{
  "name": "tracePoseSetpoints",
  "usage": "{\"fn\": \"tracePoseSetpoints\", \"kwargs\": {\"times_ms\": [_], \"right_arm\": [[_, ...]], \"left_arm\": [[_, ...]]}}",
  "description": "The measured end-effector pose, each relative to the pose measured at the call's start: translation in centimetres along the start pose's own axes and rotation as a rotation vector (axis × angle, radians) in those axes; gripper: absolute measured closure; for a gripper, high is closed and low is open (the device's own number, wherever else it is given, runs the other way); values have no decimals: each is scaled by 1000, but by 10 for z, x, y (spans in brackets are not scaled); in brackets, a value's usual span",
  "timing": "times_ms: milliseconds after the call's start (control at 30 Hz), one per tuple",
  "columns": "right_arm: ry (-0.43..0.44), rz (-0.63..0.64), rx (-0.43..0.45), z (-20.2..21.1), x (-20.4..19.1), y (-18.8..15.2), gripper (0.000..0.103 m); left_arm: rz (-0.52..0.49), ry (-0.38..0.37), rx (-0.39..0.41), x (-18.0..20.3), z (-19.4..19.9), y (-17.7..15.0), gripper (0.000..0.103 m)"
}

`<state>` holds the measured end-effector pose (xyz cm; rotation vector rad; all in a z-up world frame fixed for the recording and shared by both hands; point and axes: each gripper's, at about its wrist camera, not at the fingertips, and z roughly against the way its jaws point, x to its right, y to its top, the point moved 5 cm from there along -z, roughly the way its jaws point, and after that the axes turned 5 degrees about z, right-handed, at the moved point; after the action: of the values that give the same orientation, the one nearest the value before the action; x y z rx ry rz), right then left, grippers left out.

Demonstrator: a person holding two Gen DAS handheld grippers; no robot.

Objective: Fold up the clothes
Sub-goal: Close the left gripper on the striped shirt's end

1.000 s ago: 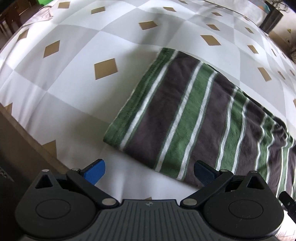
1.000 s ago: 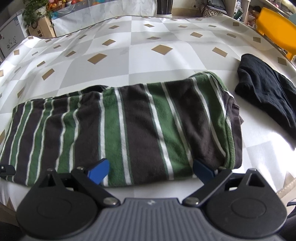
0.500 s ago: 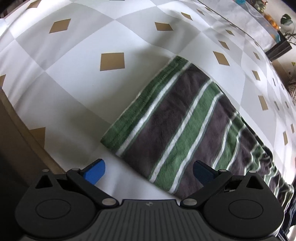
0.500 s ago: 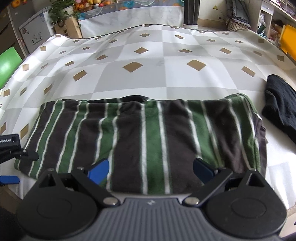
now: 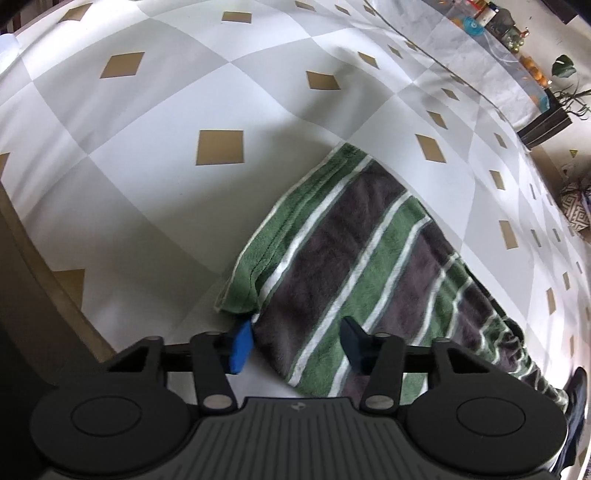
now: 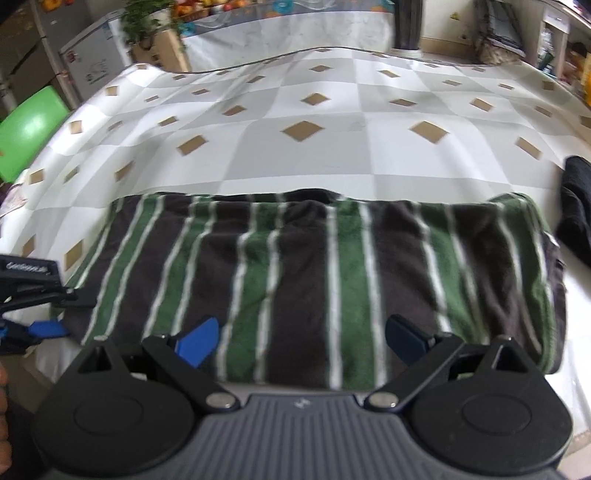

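Observation:
A folded garment with green, dark grey and white stripes lies flat on the checkered tablecloth. My left gripper is at its near left corner. Its jaws are closing with the cloth between them. The bright blue pad sits at the cloth's edge, just under a slightly raised corner. The dark pad rests on top of the stripes, and a wide gap remains. The right wrist view shows the whole garment. There my right gripper hangs open over the middle of its near edge. The left gripper shows at that view's left edge.
A black garment lies on the table to the right of the striped one. The table's near edge runs close by the left gripper. A green chair stands at the far left, and shelves and plants stand behind the table.
The left jaws have narrowed around the garment's near left corner, and that gripper has rolled. The right gripper has slid left along the near edge, from the right end toward the middle.

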<state>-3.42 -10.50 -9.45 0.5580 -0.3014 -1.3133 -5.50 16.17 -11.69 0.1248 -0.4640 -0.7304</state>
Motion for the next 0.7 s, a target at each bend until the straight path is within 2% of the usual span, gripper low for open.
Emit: {"fn": "tracePoseSetpoints", "kwargs": {"times_ms": [133, 200, 300, 400, 567, 700], "right_arm": [[84, 68, 4, 0, -18, 1, 6], [128, 110, 5, -1, -28, 1, 6], [203, 183, 8, 0, -44, 2, 7], [270, 272, 10, 0, -64, 3, 9], [363, 444, 8, 0, -102, 1, 20], [380, 590, 24, 0, -128, -4, 26]], "left_arm": [[-2, -10, -8, 2, 1, 3, 77], [-20, -6, -12, 4, 3, 5, 81], [-63, 8, -15, 9, 7, 8, 81], [-105, 56, -22, 11, 8, 13, 81], [-63, 72, -51, 0, 3, 18, 81], [-46, 72, -88, -4, -1, 19, 81]]}}
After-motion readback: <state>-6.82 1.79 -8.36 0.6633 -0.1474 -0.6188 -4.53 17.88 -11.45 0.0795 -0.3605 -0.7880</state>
